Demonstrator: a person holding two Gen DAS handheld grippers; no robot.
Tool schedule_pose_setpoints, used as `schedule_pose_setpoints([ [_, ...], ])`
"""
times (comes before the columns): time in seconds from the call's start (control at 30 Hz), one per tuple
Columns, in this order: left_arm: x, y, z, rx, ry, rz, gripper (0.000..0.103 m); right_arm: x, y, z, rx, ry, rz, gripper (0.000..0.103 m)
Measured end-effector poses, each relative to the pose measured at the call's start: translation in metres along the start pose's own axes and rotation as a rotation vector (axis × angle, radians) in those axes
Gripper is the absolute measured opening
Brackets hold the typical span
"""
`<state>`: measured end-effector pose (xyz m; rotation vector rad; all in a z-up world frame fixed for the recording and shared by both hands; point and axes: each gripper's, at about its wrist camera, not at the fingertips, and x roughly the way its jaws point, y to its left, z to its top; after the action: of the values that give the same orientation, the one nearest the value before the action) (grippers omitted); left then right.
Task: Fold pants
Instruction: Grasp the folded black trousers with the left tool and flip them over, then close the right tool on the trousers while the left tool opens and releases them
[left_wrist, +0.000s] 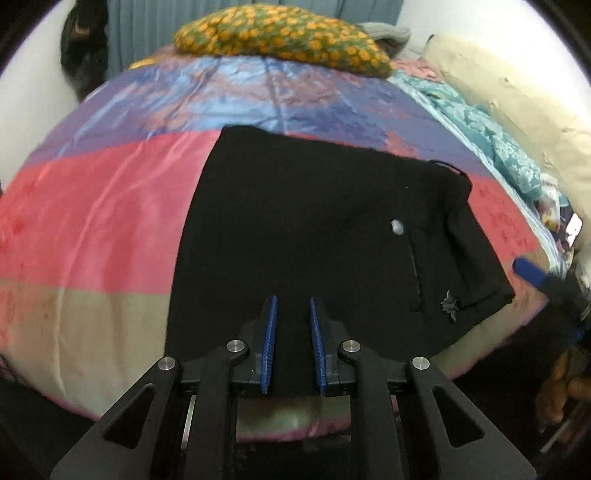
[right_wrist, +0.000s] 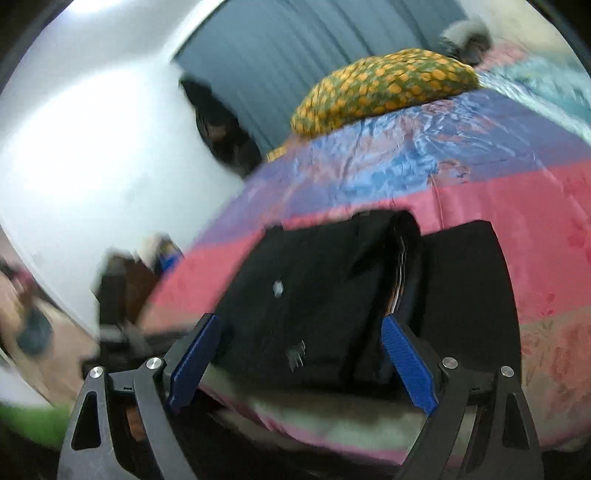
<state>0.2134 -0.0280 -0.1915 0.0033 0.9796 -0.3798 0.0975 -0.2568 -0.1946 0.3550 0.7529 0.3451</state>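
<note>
Writing cannot be read anywhere; the only marks on the pants (left_wrist: 314, 221) are a small white button (left_wrist: 397, 226) and a grey emblem (left_wrist: 450, 304) near the waistband. In the left wrist view the pants lie folded flat on a striped quilt (left_wrist: 103, 206), below a floral pillow (left_wrist: 284, 40). The left gripper (left_wrist: 292, 301) hangs over their near edge, jaws narrowed to a slim gap with black cloth behind it; whether the pads pinch it I cannot tell.

In the blurred right wrist view the right gripper (right_wrist: 301, 325) stands wide apart, gripping nothing, its pads on either side of the waist end of the pants (right_wrist: 314, 277).
</note>
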Motion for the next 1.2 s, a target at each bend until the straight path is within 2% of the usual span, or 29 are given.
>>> schedule_pose_setpoints([
  [0.07, 0.0, 0.01, 0.003, -0.031, 0.007, -0.033, 0.017, 0.001, 0.001, -0.005, -0.027, 0.016, -0.091, 0.09],
  [0.1, 0.0, 0.01, 0.005, -0.045, 0.006, -0.049, 0.02, 0.0, -0.002, -0.006, -0.018, 0.017, -0.085, 0.09],
  [0.2, -0.001, 0.005, 0.001, -0.062, -0.013, -0.086, 0.02, -0.004, -0.014, -0.008, 0.028, 0.014, 0.012, 0.089],
  [0.27, 0.002, 0.005, 0.003, -0.058, -0.024, -0.092, 0.02, -0.002, -0.011, -0.007, 0.001, 0.018, 0.031, 0.088],
  [0.37, 0.007, -0.005, 0.0, -0.067, -0.032, -0.092, 0.02, 0.013, -0.014, -0.007, -0.001, 0.082, 0.023, 0.086],
  [0.47, 0.005, -0.003, -0.004, -0.07, -0.036, -0.097, 0.021, 0.025, -0.019, -0.004, 0.017, 0.13, 0.071, 0.083],
  [0.53, 0.001, -0.004, -0.007, -0.069, -0.038, -0.102, 0.021, 0.028, -0.016, -0.001, -0.007, 0.151, 0.1, 0.082],
  [0.63, 0.002, -0.002, -0.008, -0.08, -0.04, -0.113, 0.021, 0.036, -0.017, 0.002, -0.055, 0.206, 0.086, 0.079],
  [0.77, 0.002, -0.002, -0.009, -0.087, -0.044, -0.115, 0.021, 0.051, -0.038, 0.008, -0.024, 0.31, 0.122, 0.063],
  [0.83, 0.002, -0.004, -0.009, -0.08, -0.047, -0.114, 0.022, 0.056, -0.041, 0.013, -0.038, 0.362, 0.114, 0.056],
  [0.93, 0.002, -0.005, -0.011, -0.07, -0.054, -0.117, 0.028, 0.067, -0.043, 0.018, -0.014, 0.434, 0.17, 0.058],
  [1.0, 0.0, -0.006, -0.01, -0.062, -0.056, -0.119, 0.03, 0.072, -0.047, 0.02, 0.03, 0.446, 0.189, 0.038],
  [1.07, -0.006, -0.004, -0.006, -0.077, -0.049, -0.124, 0.03, 0.071, -0.048, 0.022, 0.062, 0.435, 0.169, 0.024],
  [1.1, -0.014, 0.0, -0.004, -0.101, -0.067, -0.126, 0.03, 0.066, -0.043, 0.025, 0.044, 0.413, 0.144, 0.02],
  [1.13, -0.028, 0.009, -0.002, -0.14, -0.125, -0.131, 0.032, 0.058, -0.036, 0.031, 0.02, 0.387, 0.119, 0.018],
  [1.2, -0.052, 0.024, -0.002, -0.197, -0.23, -0.117, 0.059, 0.037, -0.023, 0.051, -0.004, 0.31, 0.105, 0.017],
])
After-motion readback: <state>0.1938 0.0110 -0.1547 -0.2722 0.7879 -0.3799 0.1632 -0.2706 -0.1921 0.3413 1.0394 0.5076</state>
